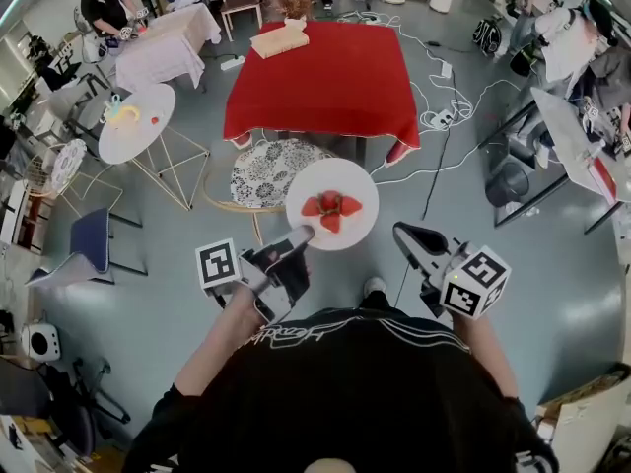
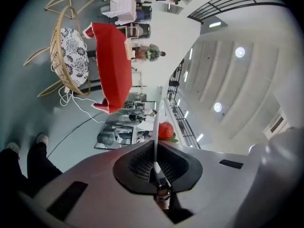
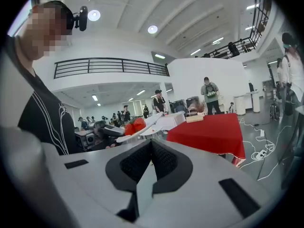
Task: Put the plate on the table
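Left gripper (image 1: 299,236): clenching on the near rim of the white round plate (image 1: 332,205); in the left gripper view its jaws are pinching the thin rim, and the plate is running edge-on away from the pads.
Right gripper (image 1: 409,235): carrying nothing, its jaws lying together; hovering just to the right of the plate and not touching it.
Plate's place: hanging roughly level in the air, off the table, with the left gripper alone gripping it.
Red strawberries (image 1: 330,208): lying in a small cluster at the plate's middle.
Round wicker chair with a black-and-white patterned cushion (image 1: 264,172): standing below and beyond the plate, by the table's near side.
Rectangular table under a red cloth (image 1: 320,67): standing beyond the chair, well apart from the plate.
Grey floor (image 1: 473,225): lying under everything, with white cables (image 1: 449,106) trailing across it to the table's right.
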The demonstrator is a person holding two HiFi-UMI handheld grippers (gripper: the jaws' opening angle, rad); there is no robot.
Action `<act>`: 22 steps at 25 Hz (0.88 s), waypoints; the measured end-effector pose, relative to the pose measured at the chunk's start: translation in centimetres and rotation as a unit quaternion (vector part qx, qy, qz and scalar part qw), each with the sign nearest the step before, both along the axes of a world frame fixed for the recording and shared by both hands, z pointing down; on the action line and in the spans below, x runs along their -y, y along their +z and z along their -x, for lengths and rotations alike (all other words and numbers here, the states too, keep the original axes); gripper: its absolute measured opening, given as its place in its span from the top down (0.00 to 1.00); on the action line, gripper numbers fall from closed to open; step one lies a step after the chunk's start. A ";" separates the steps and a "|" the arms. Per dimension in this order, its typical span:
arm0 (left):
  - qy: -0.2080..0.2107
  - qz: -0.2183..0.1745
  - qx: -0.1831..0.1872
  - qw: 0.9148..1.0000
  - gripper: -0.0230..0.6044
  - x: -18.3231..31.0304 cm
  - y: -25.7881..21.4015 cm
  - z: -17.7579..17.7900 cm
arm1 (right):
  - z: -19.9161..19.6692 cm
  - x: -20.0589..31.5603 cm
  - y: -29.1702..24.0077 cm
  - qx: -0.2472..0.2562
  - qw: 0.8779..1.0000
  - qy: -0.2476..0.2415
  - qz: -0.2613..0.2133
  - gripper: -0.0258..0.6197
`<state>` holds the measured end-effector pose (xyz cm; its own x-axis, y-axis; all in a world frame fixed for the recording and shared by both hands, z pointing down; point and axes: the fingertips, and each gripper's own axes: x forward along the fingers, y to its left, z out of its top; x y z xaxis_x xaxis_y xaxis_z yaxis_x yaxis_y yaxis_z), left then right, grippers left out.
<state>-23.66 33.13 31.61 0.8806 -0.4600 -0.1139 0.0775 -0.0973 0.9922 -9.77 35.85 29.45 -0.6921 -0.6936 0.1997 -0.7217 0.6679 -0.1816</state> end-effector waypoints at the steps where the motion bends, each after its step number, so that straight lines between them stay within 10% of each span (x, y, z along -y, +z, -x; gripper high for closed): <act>1: 0.000 0.000 0.000 1.000 0.94 0.0 0.0 0.0 | -0.1 0.1 0.0 0.003 1.000 0.003 0.001 0.95; 22: -0.016 0.015 0.004 1.000 0.94 6.0 1.4 -2.9 | -4.0 7.0 1.1 0.059 0.998 0.007 0.023 0.95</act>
<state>-20.74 27.13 32.99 0.8664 -0.4907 -0.0926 0.0671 -0.0693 0.9953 -5.76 28.81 30.52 -0.7034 -0.6949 0.1493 -0.7024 0.6474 -0.2959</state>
